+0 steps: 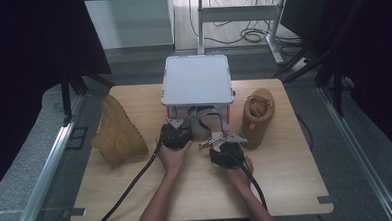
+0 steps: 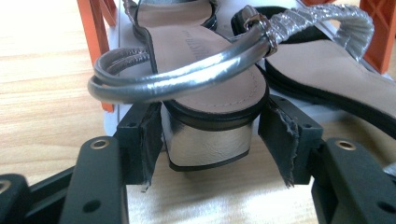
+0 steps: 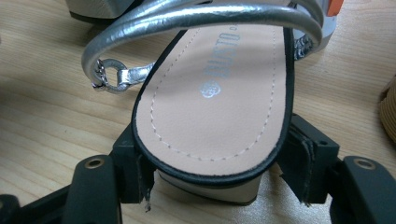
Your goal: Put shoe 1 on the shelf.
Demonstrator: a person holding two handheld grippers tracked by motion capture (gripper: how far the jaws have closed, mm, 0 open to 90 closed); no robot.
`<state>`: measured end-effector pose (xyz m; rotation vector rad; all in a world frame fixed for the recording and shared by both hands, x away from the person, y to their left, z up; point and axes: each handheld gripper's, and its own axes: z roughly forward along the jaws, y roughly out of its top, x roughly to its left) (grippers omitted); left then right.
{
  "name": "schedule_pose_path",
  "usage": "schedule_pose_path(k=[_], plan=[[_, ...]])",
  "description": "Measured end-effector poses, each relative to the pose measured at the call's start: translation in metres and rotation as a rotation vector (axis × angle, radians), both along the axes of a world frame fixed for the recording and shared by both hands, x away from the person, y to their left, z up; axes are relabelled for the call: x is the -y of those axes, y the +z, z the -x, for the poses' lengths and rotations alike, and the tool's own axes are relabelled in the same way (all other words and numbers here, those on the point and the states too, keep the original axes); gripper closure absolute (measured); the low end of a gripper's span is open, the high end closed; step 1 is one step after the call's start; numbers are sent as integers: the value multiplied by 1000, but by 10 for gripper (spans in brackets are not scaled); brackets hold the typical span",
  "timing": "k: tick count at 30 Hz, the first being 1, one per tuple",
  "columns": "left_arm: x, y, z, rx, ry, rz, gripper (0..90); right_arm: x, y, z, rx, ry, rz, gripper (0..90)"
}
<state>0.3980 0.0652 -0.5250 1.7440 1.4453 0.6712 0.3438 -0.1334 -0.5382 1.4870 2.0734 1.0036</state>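
Two silver strappy sandals lie at the foot of a white rack (image 1: 197, 80). In the left gripper view, my left gripper (image 2: 210, 135) has its pads against the sides of one silver sandal (image 2: 205, 70) at its block heel (image 2: 205, 144), which rests on the wood. The second sandal (image 2: 327, 60) lies just beside it. In the right gripper view, my right gripper (image 3: 215, 163) is shut on the heel end of that second sandal (image 3: 219, 88). From above, my left gripper (image 1: 177, 125) sits under the rack's front edge. My right gripper (image 1: 229, 144) is a little nearer me.
A tan boot (image 1: 117, 131) lies on its side at the left of the wooden table (image 1: 287, 186). Another tan boot (image 1: 257, 115) stands upright to the right of the rack, close to my right gripper. The rack's orange legs (image 2: 95, 28) flank the sandals.
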Motion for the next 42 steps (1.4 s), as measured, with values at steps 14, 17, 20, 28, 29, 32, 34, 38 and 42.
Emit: schedule_pose_path(k=[14, 17, 20, 28, 29, 32, 34, 38, 42], plan=[[-1, -4, -11, 9, 19, 36, 428, 0, 0, 1, 3, -9, -5, 356], [-2, -4, -11, 5, 16, 40, 429, -1, 0, 1, 5, -23, -7, 359], [-2, -4, -11, 4, 16, 40, 429, -3, -1, 1, 9, -37, -11, 361], [-4, -3, -12, -11, 10, 45, 430, -6, 8, -7, 26, -84, -27, 377], [-4, -3, -12, -11, 10, 45, 430, -6, 9, -8, 36, -89, -33, 378], [-4, -2, -12, -13, 8, 42, 430, -7, 11, -10, 34, -95, -34, 379], [-4, -2, -12, -14, 9, 42, 430, -7, 12, -10, 37, -103, -40, 381], [-4, -2, -12, -15, 11, 43, 430, -8, 14, -12, 58, -130, -42, 392], [-4, -2, -12, -16, 11, 43, 430, -8, 16, -17, 67, -164, -60, 402]])
